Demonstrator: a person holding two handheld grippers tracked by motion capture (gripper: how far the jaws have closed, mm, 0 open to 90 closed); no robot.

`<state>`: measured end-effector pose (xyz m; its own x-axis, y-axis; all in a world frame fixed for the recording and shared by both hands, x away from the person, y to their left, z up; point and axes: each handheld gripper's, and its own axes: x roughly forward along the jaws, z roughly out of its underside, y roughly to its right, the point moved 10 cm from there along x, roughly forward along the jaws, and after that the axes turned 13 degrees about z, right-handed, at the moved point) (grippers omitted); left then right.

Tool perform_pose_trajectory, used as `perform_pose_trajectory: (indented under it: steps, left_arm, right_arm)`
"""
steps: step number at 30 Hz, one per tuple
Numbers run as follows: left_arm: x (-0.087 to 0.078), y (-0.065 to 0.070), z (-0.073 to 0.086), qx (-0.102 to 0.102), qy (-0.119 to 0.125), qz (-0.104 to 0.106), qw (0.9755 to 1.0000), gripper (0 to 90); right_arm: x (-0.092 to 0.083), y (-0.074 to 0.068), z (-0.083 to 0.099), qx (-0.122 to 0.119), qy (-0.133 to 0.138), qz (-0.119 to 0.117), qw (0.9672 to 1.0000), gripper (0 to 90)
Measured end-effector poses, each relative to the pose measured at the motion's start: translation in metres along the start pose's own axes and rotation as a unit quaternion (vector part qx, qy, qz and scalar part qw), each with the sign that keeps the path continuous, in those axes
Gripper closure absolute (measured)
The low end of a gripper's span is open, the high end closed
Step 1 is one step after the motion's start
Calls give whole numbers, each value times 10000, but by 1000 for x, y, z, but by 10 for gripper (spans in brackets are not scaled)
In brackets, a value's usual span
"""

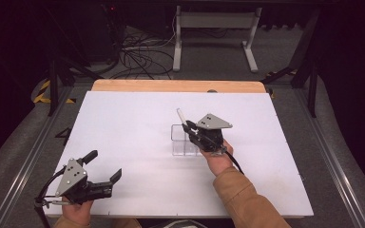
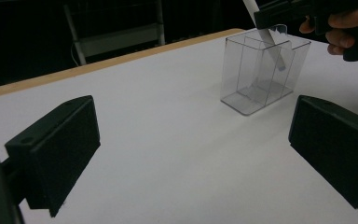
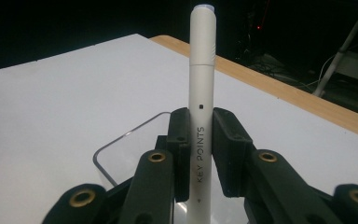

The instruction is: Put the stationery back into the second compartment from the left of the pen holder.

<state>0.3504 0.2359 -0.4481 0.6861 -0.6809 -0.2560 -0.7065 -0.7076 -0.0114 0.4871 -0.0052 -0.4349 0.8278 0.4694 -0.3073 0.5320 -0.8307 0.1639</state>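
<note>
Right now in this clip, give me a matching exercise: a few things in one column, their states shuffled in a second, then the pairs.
Things:
1. white pen
2. clear box
3. left claw
4. right claw

States:
A. open, holding nothing
B. standing on the white table top
C. clamped between two black jaws
D. shut on the pen above the box

Pairs: 1-C, 2-B, 3-A, 4-D

The high view looks forward and down over the whole white table (image 1: 138, 118), while both gripper views ride low and close, sharing the clear box (image 2: 261, 70) and white pen (image 3: 201, 93).
</note>
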Motion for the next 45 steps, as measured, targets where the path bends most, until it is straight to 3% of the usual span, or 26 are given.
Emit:
perform_pose_trajectory:
  steps: [12,13,15,18,25,34,45]
  left_arm:
    - [0,0,0,-5,1,-3,10000,27]
    - [0,0,0,-3,-2,1,10000,27]
    - [0,0,0,-9,-2,4,10000,27]
    - [0,0,0,-11,-11,9,10000,27]
    - [1,0,0,-17,-10,5,10000,27]
    - [0,0,0,-11,-3,-5,10000,27]
    - [0,0,0,-4,-7,-20,10000,27]
  right_arm:
    - [-3,3,9,35,-234,51,9997,775]
    - [-3,3,10,-1,-257,58,9997,742]
    - [-4,2,9,-20,-237,33,9997,554]
    - [-7,2,6,12,-216,72,9997,429]
    - [-18,1,-5,-114,-19,78,9999,280]
    - [-35,-5,-18,-288,271,-96,9992,227]
    - [-47,-5,-28,-344,376,-186,9985,199]
